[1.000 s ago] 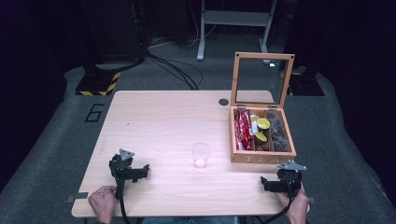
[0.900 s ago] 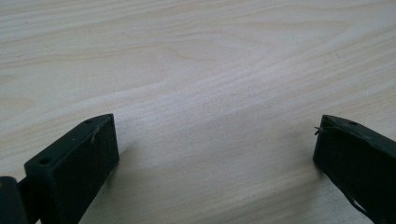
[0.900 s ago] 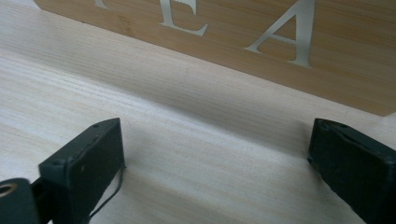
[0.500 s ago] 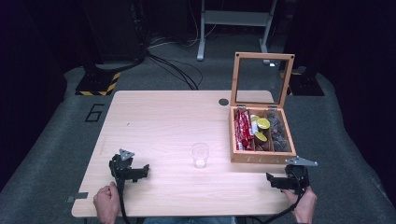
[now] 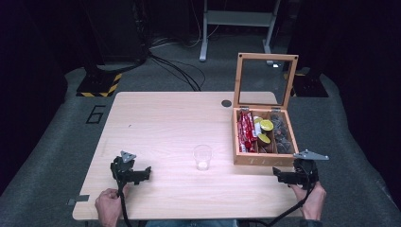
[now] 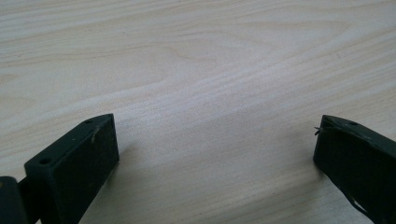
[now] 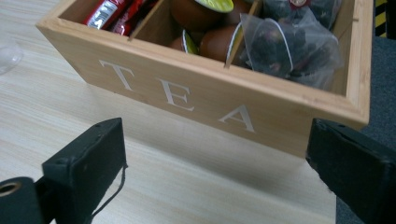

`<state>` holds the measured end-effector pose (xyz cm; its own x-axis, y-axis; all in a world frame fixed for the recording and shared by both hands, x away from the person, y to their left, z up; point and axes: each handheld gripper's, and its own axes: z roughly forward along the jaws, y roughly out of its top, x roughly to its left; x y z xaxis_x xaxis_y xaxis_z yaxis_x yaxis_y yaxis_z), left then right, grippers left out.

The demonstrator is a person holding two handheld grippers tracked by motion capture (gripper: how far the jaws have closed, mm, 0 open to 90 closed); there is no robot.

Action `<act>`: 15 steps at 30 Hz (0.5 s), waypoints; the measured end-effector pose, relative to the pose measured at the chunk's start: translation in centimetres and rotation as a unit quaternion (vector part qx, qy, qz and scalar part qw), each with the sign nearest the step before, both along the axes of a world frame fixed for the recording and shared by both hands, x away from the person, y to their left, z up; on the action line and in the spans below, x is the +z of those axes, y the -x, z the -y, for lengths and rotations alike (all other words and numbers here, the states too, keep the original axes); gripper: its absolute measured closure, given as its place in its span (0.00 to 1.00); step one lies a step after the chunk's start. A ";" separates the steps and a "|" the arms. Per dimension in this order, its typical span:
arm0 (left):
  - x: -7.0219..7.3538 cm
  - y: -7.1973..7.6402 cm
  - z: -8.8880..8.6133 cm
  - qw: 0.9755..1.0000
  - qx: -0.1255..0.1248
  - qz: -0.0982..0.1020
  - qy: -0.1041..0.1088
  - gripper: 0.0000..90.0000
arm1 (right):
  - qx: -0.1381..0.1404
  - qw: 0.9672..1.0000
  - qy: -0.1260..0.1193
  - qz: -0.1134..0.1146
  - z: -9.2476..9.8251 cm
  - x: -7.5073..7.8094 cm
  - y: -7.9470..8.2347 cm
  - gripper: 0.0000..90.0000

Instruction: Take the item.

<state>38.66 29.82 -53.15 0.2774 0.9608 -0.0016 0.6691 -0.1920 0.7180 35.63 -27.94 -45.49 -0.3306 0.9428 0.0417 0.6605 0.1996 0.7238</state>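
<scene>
Right claw, held in the person's right hand at the near right corner of the surface, jaws spread wide and grasping nothing; in the right gripper view the right claw faces the front wall of the wooden tea box, just short of it, with the lettering "TEA" between the two jaws. Left claw, held in the left hand well to the left of the box near the front edge of the surface, likewise released; in the left gripper view the left claw frames bare wood grain of the surface. The tea box stands at the right side of the surface, its glass-paned lid raised upright at the back. Inside the box: red sachets in the left compartment, brown capsules with yellow-green tops in the middle one, clear bags of dark tea in the right one; the same bags and capsules appear close up in the right gripper view. A clear plastic cup stands upright just left of the box, between the two claws, apart from both. A small dark round mark lies on the surface behind the box's left corner
</scene>
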 end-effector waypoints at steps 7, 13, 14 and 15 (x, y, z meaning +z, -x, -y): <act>0.0 0.0 0.0 1.000 0.000 0.000 0.000 0.00 | 0.005 1.000 -0.004 0.016 0.1 1.4 -1.1 0.06; 0.0 0.0 0.0 1.000 0.000 0.000 0.000 0.00 | 0.005 1.000 -0.006 0.002 0.5 1.8 -3.3 0.07; 0.0 0.0 0.0 1.000 0.000 0.000 0.000 0.00 | 0.004 1.000 -0.011 0.000 0.6 1.8 -3.6 0.08; 0.0 0.0 0.0 1.000 0.000 0.000 0.000 0.00 | 0.004 1.000 -0.011 0.000 0.6 1.8 -3.6 0.08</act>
<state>38.66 29.82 -53.15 0.2774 0.9608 -0.0018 0.6694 -0.1919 0.7177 39.25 -28.56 -43.70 -0.3381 0.9391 0.0618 0.6590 0.1894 0.7279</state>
